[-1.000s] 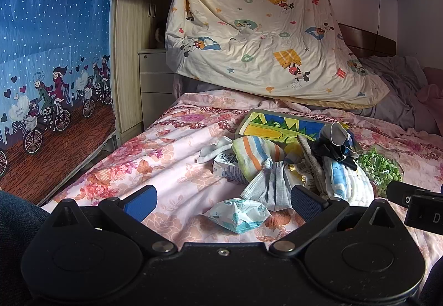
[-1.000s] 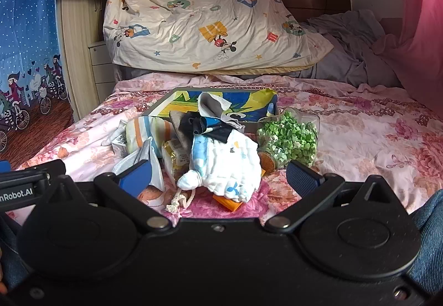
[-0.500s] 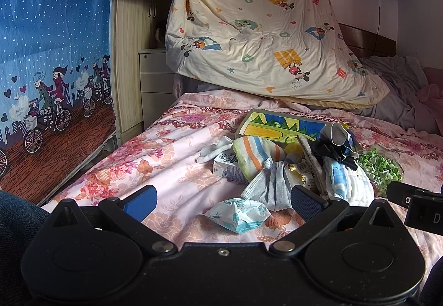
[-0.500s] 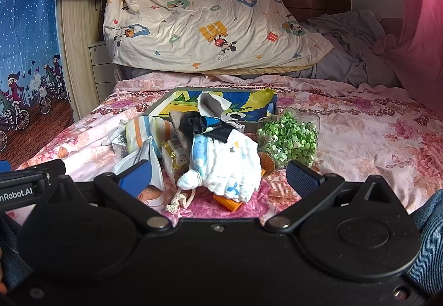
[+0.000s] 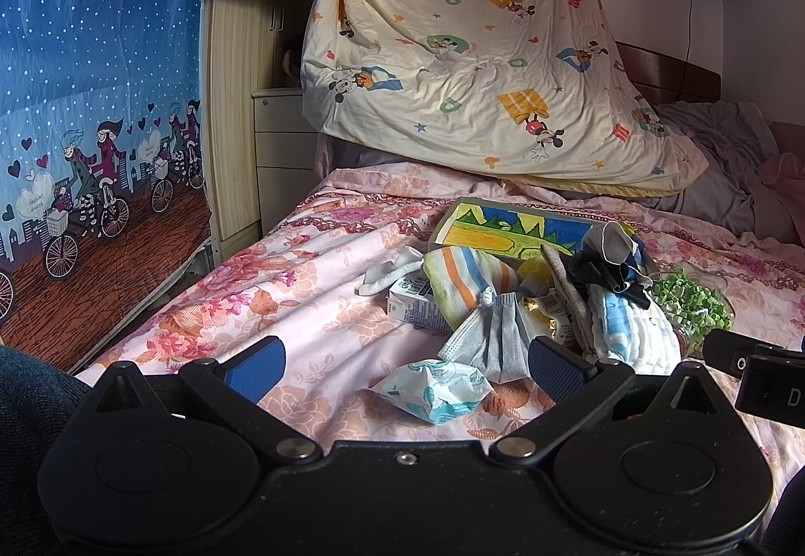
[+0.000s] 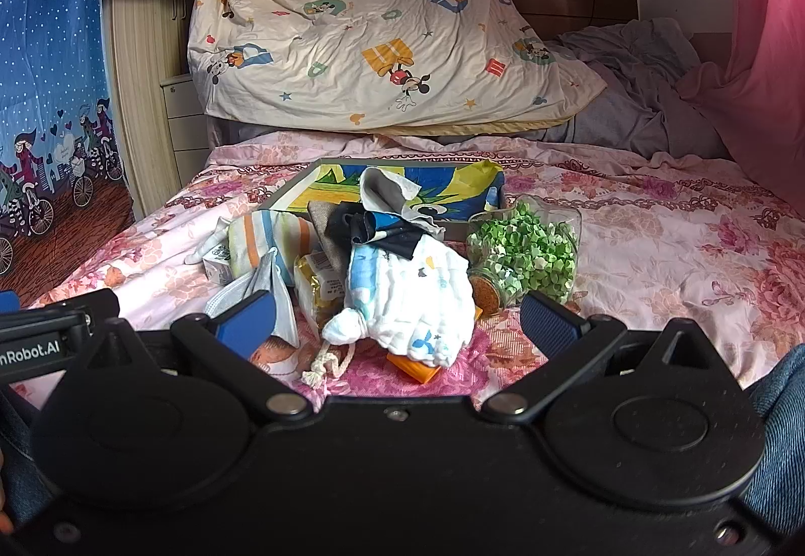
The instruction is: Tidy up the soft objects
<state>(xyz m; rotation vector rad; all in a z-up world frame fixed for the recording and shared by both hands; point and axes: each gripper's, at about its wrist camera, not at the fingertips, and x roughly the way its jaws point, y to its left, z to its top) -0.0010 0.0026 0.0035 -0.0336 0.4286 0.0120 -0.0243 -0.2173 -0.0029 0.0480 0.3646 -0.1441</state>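
Observation:
A heap of soft things lies on the floral bed sheet (image 5: pixel 312 304): a striped cloth (image 5: pixel 463 279) (image 6: pixel 266 239), a grey face mask (image 5: pixel 488 339) (image 6: pixel 251 289), a white quilted cloth (image 6: pixel 417 299) (image 5: pixel 634 329), dark socks (image 6: pixel 372 229) and a tissue pack (image 5: pixel 432 387). A colourful shallow box (image 6: pixel 453 183) (image 5: pixel 508 229) lies behind the heap. My left gripper (image 5: pixel 402 367) is open, just before the tissue pack. My right gripper (image 6: pixel 397 319) is open, just before the white cloth.
A glass jar of green paper stars (image 6: pixel 523 249) lies on its side to the right of the heap. A milk carton (image 5: pixel 412 309), a yellow snack packet (image 6: pixel 322 289) and an orange block (image 6: pixel 417 367) lie in the heap. A cartoon quilt (image 6: pixel 377 27) hangs behind.

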